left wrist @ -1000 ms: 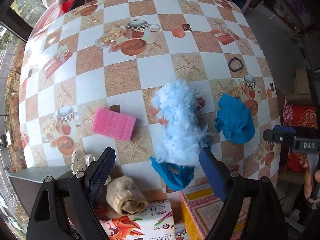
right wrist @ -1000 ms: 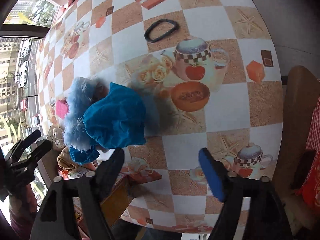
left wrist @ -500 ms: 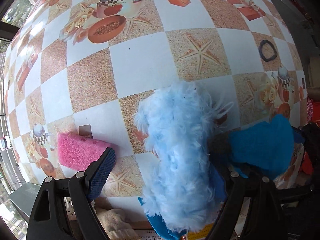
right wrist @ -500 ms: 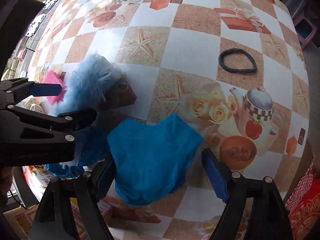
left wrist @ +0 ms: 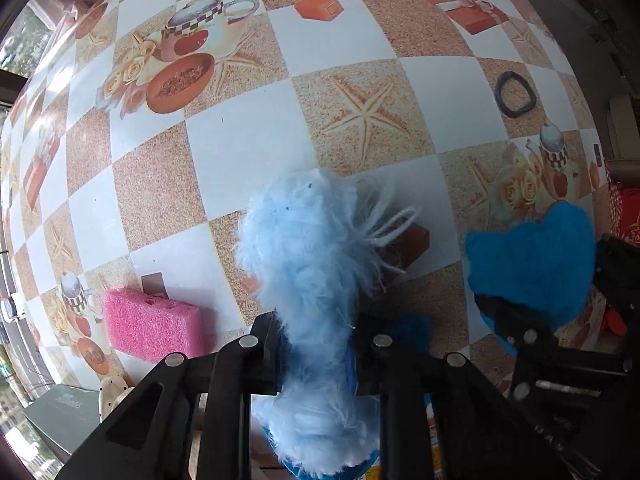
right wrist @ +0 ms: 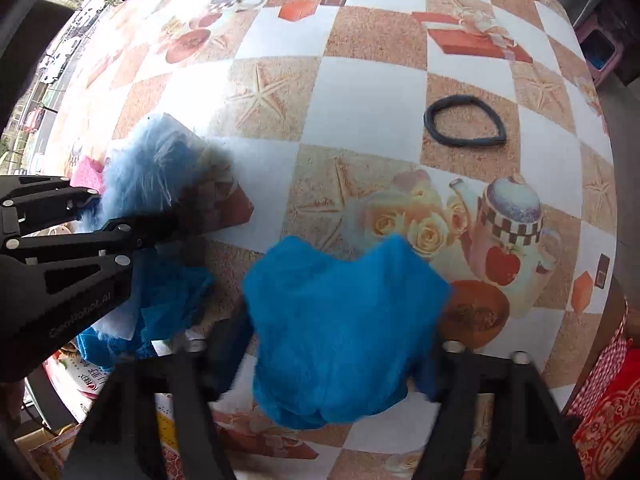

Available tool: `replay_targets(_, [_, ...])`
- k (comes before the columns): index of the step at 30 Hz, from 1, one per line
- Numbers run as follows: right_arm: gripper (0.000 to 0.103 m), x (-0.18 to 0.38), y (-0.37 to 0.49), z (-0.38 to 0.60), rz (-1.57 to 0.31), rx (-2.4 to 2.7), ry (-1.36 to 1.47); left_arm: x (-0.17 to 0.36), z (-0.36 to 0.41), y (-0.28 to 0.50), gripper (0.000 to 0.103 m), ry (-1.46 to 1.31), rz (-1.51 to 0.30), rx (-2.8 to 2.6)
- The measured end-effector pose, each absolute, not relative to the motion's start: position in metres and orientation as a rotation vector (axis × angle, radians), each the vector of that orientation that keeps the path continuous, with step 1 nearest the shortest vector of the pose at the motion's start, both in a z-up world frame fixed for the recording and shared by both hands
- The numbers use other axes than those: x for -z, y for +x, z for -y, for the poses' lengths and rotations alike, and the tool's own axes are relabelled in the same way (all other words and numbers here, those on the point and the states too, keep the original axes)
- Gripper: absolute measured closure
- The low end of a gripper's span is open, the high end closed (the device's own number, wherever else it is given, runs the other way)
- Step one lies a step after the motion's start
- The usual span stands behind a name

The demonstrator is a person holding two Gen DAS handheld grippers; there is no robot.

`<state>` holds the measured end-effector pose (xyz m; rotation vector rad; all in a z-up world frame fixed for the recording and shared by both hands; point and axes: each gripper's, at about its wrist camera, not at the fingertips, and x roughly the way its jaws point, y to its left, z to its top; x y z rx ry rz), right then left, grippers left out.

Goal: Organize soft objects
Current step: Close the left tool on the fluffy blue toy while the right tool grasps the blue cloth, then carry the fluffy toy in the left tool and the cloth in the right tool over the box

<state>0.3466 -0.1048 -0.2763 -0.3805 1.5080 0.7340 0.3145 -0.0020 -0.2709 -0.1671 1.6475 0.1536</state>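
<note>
A light blue fluffy duster-like piece [left wrist: 308, 272] lies on the chequered tablecloth [left wrist: 240, 136]. My left gripper [left wrist: 320, 354] points down over it, and its jaws are closing with the fluff squeezed between the pads. A bright blue cloth [right wrist: 340, 320] sits bunched between the fingers of my right gripper [right wrist: 332, 360], whose jaws are closing and pressing its sides. The right wrist view shows the left gripper [right wrist: 120, 210] at the left, clamped on the fluffy piece [right wrist: 152, 168]. The blue cloth [left wrist: 528, 268] also appears at the right of the left wrist view.
A pink sponge [left wrist: 152, 332] lies left of the fluffy piece. A dark blue netted cloth [right wrist: 168, 300] lies between the two grippers. A black hair band [right wrist: 464, 126] rests farther out. Printed boxes [right wrist: 80, 376] stand at the near table edge, and a red cushion [right wrist: 608, 420] is at the right.
Both grippers came down onto the table and their jaws went from wide apart to closed, the left onto the fluffy piece, the right onto the blue cloth.
</note>
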Motion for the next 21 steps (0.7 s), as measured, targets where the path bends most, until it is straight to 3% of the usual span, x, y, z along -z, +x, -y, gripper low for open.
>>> replay_targets(1, [0.065,0.276,0.350,0.107,-1.540,-0.764,-0.332,0.267,0.001,0.315,0.080,-0.188,-1.626,-0.151])
replay_targets(13, [0.065,0.235,0.381,0.171,-1.508,-0.674,-0.098,0.190,0.020,0.306,0.080,-0.136,-1.450,-0.094])
replay_targets(21, [0.065,0.214,0.342,0.210,-1.493,-0.599,-0.034,0.158,0.075,0.302,0.080,-0.065,-1.381,0.050])
